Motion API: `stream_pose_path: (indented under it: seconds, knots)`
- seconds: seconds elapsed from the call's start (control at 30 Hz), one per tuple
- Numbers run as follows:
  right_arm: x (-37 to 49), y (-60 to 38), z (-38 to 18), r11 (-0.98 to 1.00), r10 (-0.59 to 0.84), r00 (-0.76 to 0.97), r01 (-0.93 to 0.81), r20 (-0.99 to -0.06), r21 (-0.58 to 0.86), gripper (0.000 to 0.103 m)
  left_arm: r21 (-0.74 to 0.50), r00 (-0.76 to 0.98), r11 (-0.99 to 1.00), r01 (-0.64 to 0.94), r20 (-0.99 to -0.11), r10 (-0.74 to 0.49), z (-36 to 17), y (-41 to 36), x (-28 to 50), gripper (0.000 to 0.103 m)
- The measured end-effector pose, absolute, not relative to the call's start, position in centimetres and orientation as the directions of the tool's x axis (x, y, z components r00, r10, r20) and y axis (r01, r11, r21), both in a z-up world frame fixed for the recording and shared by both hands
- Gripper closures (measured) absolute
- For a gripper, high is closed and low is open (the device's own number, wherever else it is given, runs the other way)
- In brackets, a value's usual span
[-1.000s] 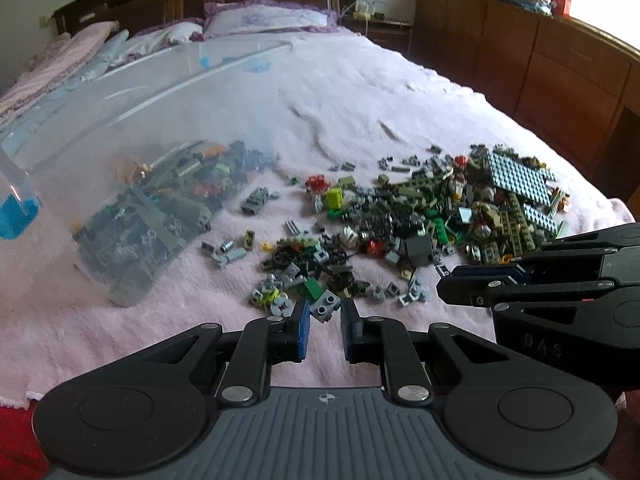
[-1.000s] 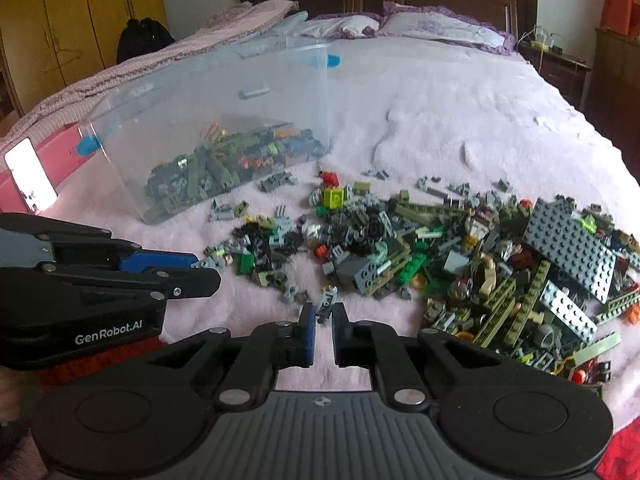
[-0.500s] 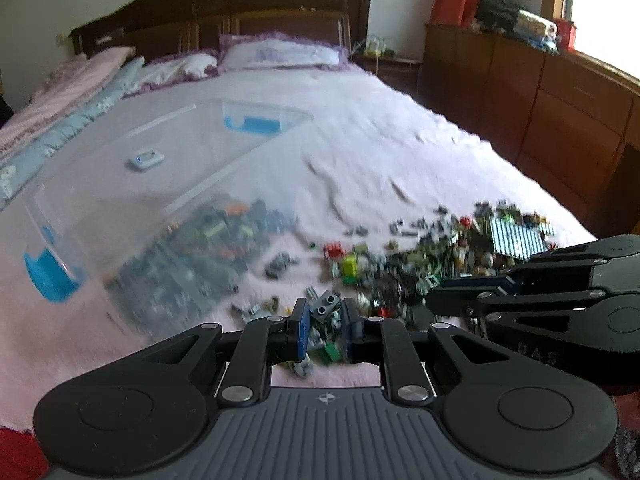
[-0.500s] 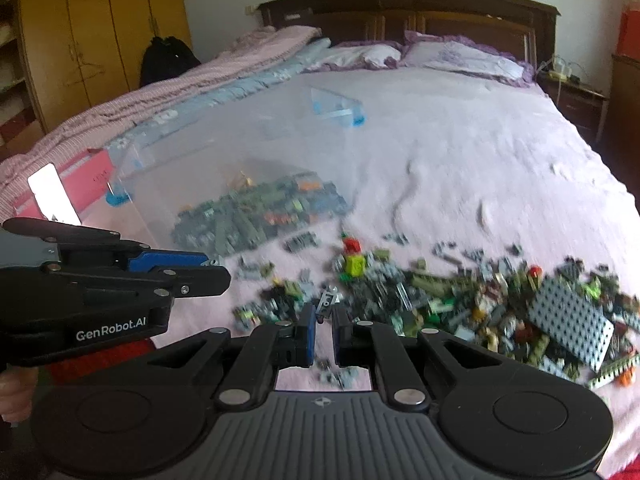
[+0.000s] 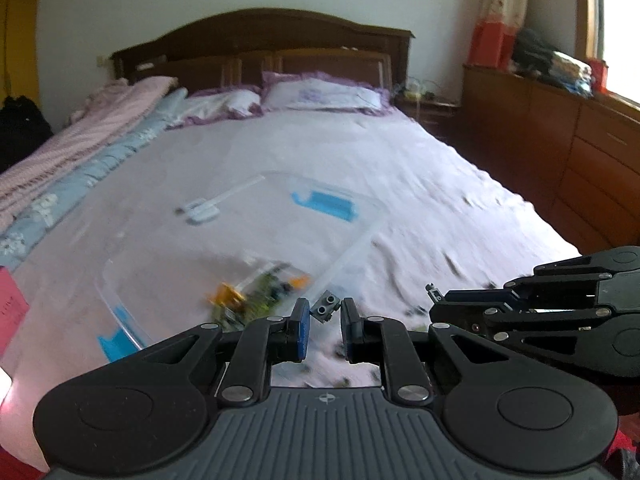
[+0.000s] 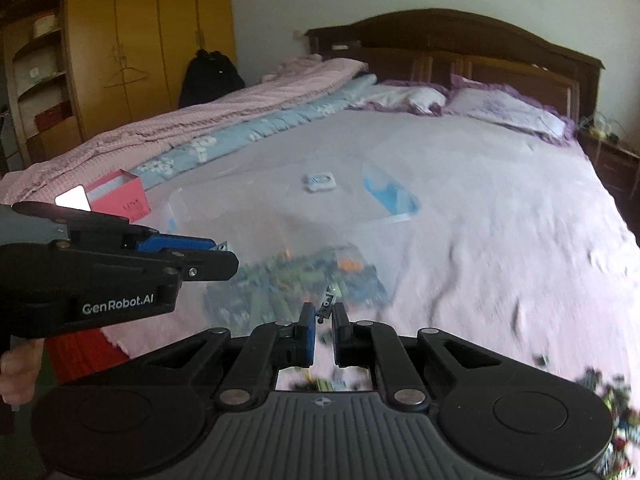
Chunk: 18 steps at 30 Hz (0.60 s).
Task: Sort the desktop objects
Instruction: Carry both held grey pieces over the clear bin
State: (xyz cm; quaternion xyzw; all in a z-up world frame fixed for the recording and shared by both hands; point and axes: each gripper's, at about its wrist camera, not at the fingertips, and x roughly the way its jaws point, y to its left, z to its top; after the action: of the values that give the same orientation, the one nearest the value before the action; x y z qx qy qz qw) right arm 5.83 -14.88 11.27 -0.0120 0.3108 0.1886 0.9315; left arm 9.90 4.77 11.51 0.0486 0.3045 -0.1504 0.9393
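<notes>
On a pink-covered bed (image 5: 420,168), both hands have lifted away from the scattered bricks in the past second, each carrying a catch towards the clear plastic bin (image 5: 240,240) lying on its side at left. A pink box (image 6: 120,196) sits beyond it at the bed's left edge. The left tongs (image 5: 325,312) are closed on a small grey studded brick (image 5: 329,305), held tilted between the blue pads and now showing in front of the bin's open mouth instead of low over the pile. Inside the bin lies a blurred heap of sorted bricks (image 5: 256,296). To the right, the right tongs (image 6: 324,316) are pinched nearly shut on a thin grey piece (image 6: 327,303) standing upright between the pads. The loose pile (image 6: 608,396), which filled both views a second ago, has slipped to the lower right corner of the right wrist view. Judging by the rise and the bin now ahead, the pick-up is done and the carry is under way; the drop into the bin remains, with both small pieces liable to slip if the grip eases early.
</notes>
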Motion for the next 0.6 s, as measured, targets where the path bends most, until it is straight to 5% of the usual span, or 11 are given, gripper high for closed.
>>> stream_pose_path:
  seconds: [0.6]
  knots:
    - [15.6, -6.9, 14.1, 0.878, 0.405, 0.705, -0.478, -0.582, 0.032, 0.094, 0.009, 0.773, 0.975, 0.221, -0.612, -0.170, 11.2, 8.5, 15.6, 0.080]
